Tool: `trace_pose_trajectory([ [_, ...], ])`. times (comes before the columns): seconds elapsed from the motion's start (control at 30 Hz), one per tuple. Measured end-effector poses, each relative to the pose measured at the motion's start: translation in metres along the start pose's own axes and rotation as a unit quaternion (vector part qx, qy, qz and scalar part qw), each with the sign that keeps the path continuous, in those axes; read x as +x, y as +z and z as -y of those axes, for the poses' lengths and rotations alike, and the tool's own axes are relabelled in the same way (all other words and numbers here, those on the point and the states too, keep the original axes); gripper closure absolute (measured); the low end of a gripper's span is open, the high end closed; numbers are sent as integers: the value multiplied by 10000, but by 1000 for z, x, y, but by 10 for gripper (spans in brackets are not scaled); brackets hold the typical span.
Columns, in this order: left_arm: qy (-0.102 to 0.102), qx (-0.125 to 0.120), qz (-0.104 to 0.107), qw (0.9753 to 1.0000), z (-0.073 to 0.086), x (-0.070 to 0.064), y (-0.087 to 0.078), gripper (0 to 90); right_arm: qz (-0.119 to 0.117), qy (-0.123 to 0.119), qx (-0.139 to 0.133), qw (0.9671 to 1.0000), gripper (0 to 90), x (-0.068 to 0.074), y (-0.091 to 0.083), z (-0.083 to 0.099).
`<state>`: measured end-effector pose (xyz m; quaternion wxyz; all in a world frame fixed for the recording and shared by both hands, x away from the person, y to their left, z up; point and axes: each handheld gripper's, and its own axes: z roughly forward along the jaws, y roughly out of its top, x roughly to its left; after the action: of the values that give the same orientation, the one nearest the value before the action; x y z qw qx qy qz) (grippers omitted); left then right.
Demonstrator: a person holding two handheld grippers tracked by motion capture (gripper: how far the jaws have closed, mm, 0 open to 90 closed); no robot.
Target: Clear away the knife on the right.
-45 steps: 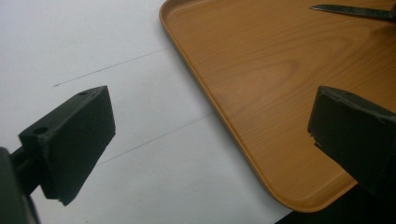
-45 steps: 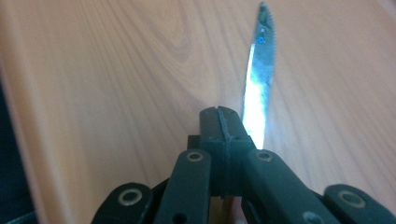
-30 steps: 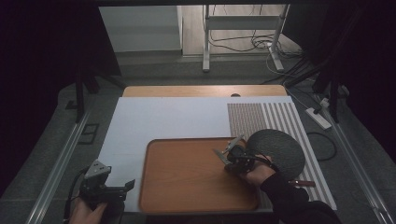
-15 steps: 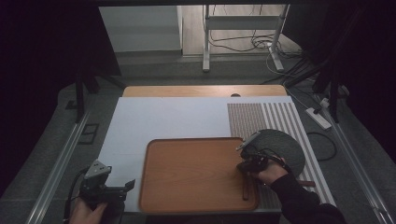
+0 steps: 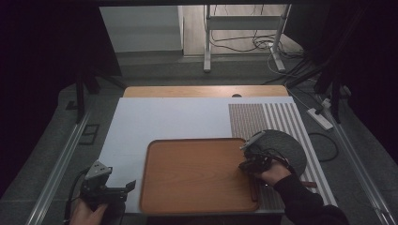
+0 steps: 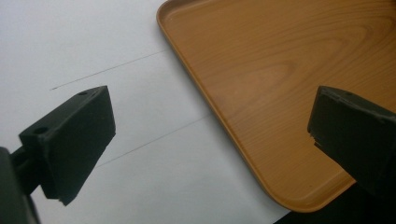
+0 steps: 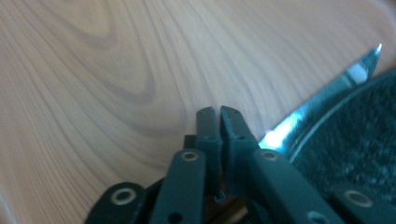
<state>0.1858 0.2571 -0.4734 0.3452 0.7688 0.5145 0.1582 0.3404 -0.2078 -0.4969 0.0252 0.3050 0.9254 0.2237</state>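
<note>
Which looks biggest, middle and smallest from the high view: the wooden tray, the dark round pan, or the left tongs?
1. Wooden tray, clearly the largest.
2. Dark round pan, partly hidden by the right tongs.
3. Left tongs, smallest, though they sit nearest the camera.

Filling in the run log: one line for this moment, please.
left gripper: open, beside wooden tray | right gripper: shut, at tray's right edge by dark pan

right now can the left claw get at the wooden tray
Probably yes. The left claw stands open just off the near left corner of the wooden tray, and only bare white table cover lies between them, nothing in the way.
</note>
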Motion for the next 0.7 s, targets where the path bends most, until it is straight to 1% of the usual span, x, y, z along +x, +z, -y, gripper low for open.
trace_pose_trajectory([
  [0.03,-2,-1,2,10000,0,0,0,17,20,-41,-103,9999,769,2,-2,-1],
  [0.1,-6,-1,9,10000,0,0,0,17,18,-93,-220,9997,702,3,-3,-3],
  [0.13,-6,-1,9,10000,0,0,0,18,18,-93,-220,9997,702,3,-3,-3],
  [0.17,-8,-2,11,10000,0,0,0,18,37,-113,-254,9996,680,4,-4,-3],
  [0.2,-8,-4,15,10000,0,0,0,18,55,-110,-303,9995,649,4,-5,-4],
  [0.23,-9,-4,23,10000,0,0,0,19,66,-105,-421,9990,591,4,-7,-4],
  [0.27,-9,-4,23,10000,0,0,0,20,66,-105,-421,9990,591,4,-7,-4],
  [0.3,-8,-2,28,10000,0,0,0,21,89,-74,-514,9986,503,4,-9,-5],
  [0.37,-7,-2,39,10000,0,1,0,22,47,-26,-543,9985,422,4,-10,-5],
  [0.4,-7,-1,41,10000,0,1,0,22,47,-26,-543,9985,422,4,-10,-5],
  [0.47,-8,-1,44,10000,0,1,0,22,76,15,-575,9983,317,4,-10,-4],
  [0.5,-8,0,45,10000,0,1,0,22,165,67,-608,9980,202,5,-11,-4],
  [0.53,-7,2,45,10000,0,1,0,22,223,84,-625,9978,161,6,-12,-4],
  [0.57,-8,4,46,10000,0,1,0,22,259,86,-644,9976,132,6,-13,-4],
  [0.6,-10,3,48,10000,0,1,0,22,259,86,-644,9976,132,6,-13,-4],
  [0.67,-12,7,51,10000,0,1,0,23,221,115,-668,9975,118,6,-17,-2],
  [0.7,-14,5,51,10000,0,1,0,23,163,140,-682,9974,103,5,-18,-1],
])
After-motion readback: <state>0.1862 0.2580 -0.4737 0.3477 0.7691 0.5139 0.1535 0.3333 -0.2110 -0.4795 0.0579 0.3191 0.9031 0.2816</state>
